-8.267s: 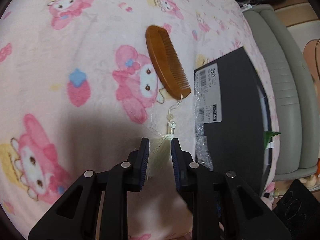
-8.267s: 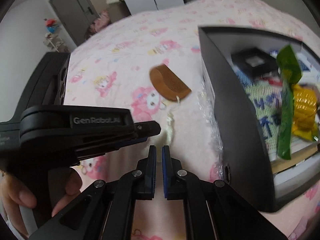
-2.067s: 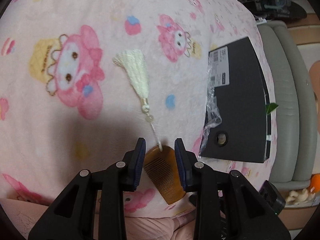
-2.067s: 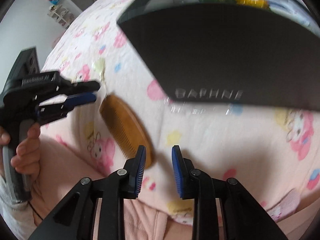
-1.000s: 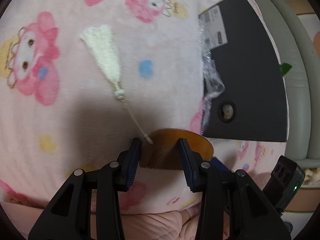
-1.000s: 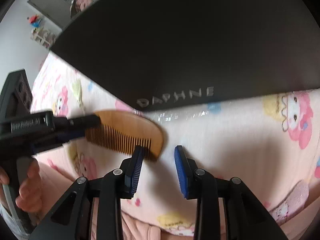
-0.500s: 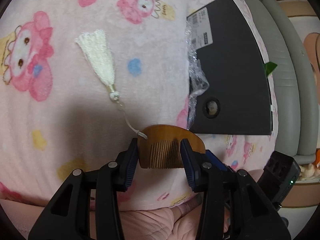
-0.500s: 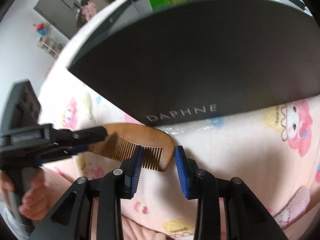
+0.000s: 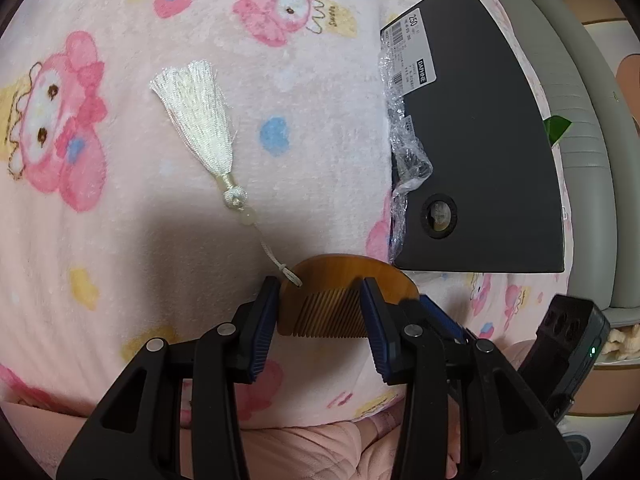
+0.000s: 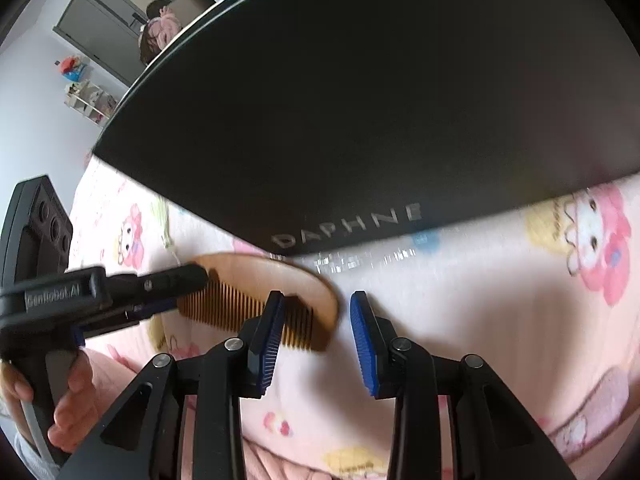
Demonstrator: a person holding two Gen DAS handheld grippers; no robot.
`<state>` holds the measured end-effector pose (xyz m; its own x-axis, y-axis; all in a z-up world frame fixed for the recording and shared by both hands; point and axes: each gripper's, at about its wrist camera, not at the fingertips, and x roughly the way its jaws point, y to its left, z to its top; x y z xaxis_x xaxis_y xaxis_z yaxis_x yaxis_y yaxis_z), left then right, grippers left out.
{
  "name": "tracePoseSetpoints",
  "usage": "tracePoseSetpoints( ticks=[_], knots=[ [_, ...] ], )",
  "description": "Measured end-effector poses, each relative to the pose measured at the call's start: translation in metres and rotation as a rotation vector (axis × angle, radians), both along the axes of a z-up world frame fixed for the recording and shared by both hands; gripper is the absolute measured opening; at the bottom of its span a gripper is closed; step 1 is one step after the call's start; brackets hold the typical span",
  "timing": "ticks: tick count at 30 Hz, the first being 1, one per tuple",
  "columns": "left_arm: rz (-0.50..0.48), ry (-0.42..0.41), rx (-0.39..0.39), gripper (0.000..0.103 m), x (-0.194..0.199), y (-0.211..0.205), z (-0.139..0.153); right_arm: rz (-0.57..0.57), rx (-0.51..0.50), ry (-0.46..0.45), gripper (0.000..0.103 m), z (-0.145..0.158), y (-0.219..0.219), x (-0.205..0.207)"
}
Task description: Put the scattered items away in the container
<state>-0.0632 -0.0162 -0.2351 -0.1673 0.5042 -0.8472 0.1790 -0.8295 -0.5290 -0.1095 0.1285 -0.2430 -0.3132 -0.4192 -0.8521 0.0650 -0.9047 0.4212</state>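
Your left claw [image 9: 318,312] has the comb [image 9: 344,300] right between its two fingers. The left finger touches the comb's end, near the little hole where the string is tied. The right finger sits over the comb's teeth, so this claw looks closed on the comb, though the exact touch on that side is hard to see. The comb lies on the pink blanket [image 9: 120,240], just beside the near corner of the black box [image 9: 480,140]. Its white tassel [image 9: 196,116] lies farther out on the blanket, joined to the comb by the thin string.

Your right claw [image 10: 316,320] is at the comb's other end. That end pokes a little way into the gap, right by the left finger, and the picture is too blurry to tell if they touch. The right finger is apart from the comb. This claw is partly open and holds nothing. The box wall is right in front of it.
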Motion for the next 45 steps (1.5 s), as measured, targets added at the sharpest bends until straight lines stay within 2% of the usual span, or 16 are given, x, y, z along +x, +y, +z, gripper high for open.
tracePoseSetpoints(
  ticks=[9,12,15,17,22,24,26,28,30,33,39,45],
  knots=[
    [-0.008,0.000,-0.018,0.041,-0.014,0.005,-0.005,0.009,-0.020,-0.025,0.033,-0.010,-0.016,-0.008],
    [-0.022,0.013,-0.031,0.041,-0.013,0.009,-0.004,0.030,-0.041,-0.045,0.038,-0.013,-0.024,-0.012],
    [-0.041,0.032,-0.047,0.040,-0.011,0.013,0.000,0.033,-0.055,-0.024,0.036,-0.007,-0.028,-0.011],
    [-0.039,0.051,-0.025,0.040,-0.009,0.013,0.004,0.029,-0.080,-0.010,0.034,0.002,-0.028,-0.011],
    [-0.036,0.108,0.061,0.040,-0.005,0.008,0.027,0.033,-0.084,0.079,0.033,0.037,-0.029,-0.010],
    [-0.034,0.160,0.071,0.039,-0.002,-0.003,0.049,0.039,-0.112,0.110,0.033,0.056,-0.027,-0.008],
    [-0.038,0.208,0.072,0.037,0.000,-0.011,0.072,0.045,-0.130,0.138,0.033,0.051,-0.050,0.002],
    [-0.042,0.250,0.070,0.034,0.001,-0.014,0.094,0.052,-0.146,0.159,0.033,0.064,0.007,-0.015],
    [-0.045,0.273,0.047,0.034,-0.002,-0.013,0.112,0.058,-0.181,0.160,0.033,0.091,0.037,-0.010],
    [-0.054,0.312,0.049,0.033,-0.002,-0.005,0.130,0.068,-0.201,0.195,0.033,0.111,0.027,-0.019],
    [-0.071,0.347,0.067,0.033,-0.007,0.011,0.150,0.065,-0.194,0.235,0.033,0.135,0.069,0.029],
    [-0.108,0.393,0.059,0.033,-0.026,0.037,0.174,0.054,-0.211,0.284,0.033,0.162,0.115,0.027]
  ],
)
